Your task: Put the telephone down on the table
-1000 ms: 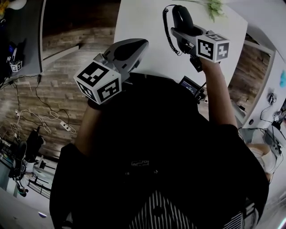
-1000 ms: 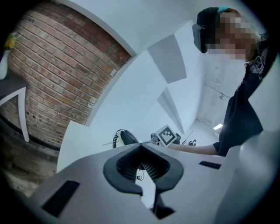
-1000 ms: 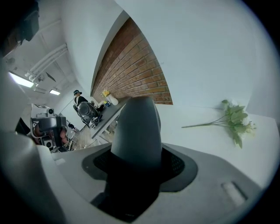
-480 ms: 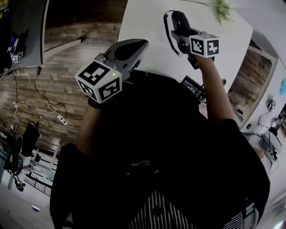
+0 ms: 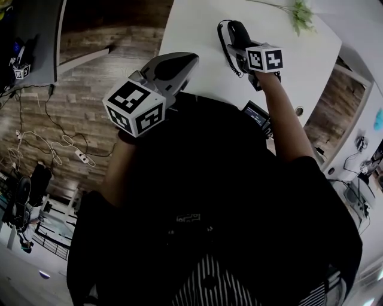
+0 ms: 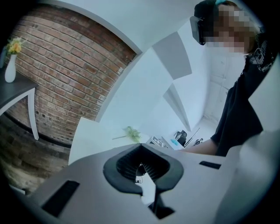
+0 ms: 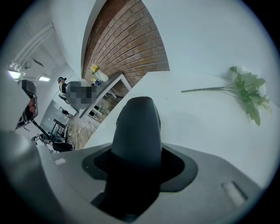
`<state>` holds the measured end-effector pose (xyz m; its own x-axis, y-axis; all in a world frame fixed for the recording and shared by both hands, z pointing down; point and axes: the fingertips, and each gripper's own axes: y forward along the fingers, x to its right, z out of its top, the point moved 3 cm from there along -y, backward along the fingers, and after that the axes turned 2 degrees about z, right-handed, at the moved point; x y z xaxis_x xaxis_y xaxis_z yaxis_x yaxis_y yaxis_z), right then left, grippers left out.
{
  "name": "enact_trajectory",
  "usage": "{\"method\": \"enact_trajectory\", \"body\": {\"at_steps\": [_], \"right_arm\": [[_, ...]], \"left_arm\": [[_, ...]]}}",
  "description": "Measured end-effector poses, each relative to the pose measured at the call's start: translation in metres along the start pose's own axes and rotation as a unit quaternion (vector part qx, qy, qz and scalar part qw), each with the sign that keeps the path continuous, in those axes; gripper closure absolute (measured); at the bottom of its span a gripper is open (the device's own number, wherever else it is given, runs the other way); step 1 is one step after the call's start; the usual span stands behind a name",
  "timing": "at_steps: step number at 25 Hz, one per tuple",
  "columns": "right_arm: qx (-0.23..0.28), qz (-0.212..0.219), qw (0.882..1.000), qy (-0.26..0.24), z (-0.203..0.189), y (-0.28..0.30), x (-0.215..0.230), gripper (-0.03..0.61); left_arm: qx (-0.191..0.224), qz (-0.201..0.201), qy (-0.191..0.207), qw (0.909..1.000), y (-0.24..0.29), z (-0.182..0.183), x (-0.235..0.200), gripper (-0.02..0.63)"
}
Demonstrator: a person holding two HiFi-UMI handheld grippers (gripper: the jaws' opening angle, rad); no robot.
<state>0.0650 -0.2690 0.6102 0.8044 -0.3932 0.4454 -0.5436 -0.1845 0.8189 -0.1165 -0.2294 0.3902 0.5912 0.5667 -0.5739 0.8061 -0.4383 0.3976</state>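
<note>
A black telephone handset [image 5: 238, 33] with a coiled cord [image 5: 224, 48] is held just over the white table [image 5: 197, 36]. My right gripper [image 5: 240, 51] is shut on it. In the right gripper view the handset [image 7: 136, 131] sticks out from between the jaws of my right gripper [image 7: 138, 168], above the white table [image 7: 201, 127]. I cannot tell whether the handset touches the top. My left gripper [image 5: 179, 63] hangs at the table's near edge, shut with nothing in it. The left gripper view shows my left gripper [image 6: 142, 168] with its dark pads meeting at the tips.
A green plant sprig [image 5: 301, 13] lies at the far side of the table, also seen as a sprig [image 7: 247, 89] beyond the handset. A small dark device [image 5: 256, 115] sits off the table's near right edge. Cables [image 5: 54, 149] trail on the wood floor at left.
My right gripper has carried the handset farther out over the table and a little left. The left gripper has hardly moved.
</note>
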Motion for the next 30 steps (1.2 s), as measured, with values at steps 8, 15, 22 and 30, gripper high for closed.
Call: {"method": "enact_trajectory", "body": {"at_steps": [8,15,22,30], "right_arm": [[-0.014,-0.021,1.000,0.003,-0.009,0.008,0.013,0.302],[-0.029,-0.045,0.998,0.014,-0.016,0.019,0.023,0.302],[-0.041,-0.067,0.997,0.011,-0.023,0.031,0.028,0.304],[-0.040,-0.058,0.997,0.025,-0.021,0.038,0.027,0.282]], "left_arm": [[0.000,0.004,-0.002,1.0000,-0.003,-0.001,-0.002,0.607],[-0.011,0.002,-0.004,0.9999,-0.003,-0.007,-0.001,0.608],[0.008,0.003,-0.002,1.0000,-0.006,-0.003,-0.003,0.607],[-0.001,-0.006,0.003,1.0000,-0.002,-0.007,0.001,0.609]]}}
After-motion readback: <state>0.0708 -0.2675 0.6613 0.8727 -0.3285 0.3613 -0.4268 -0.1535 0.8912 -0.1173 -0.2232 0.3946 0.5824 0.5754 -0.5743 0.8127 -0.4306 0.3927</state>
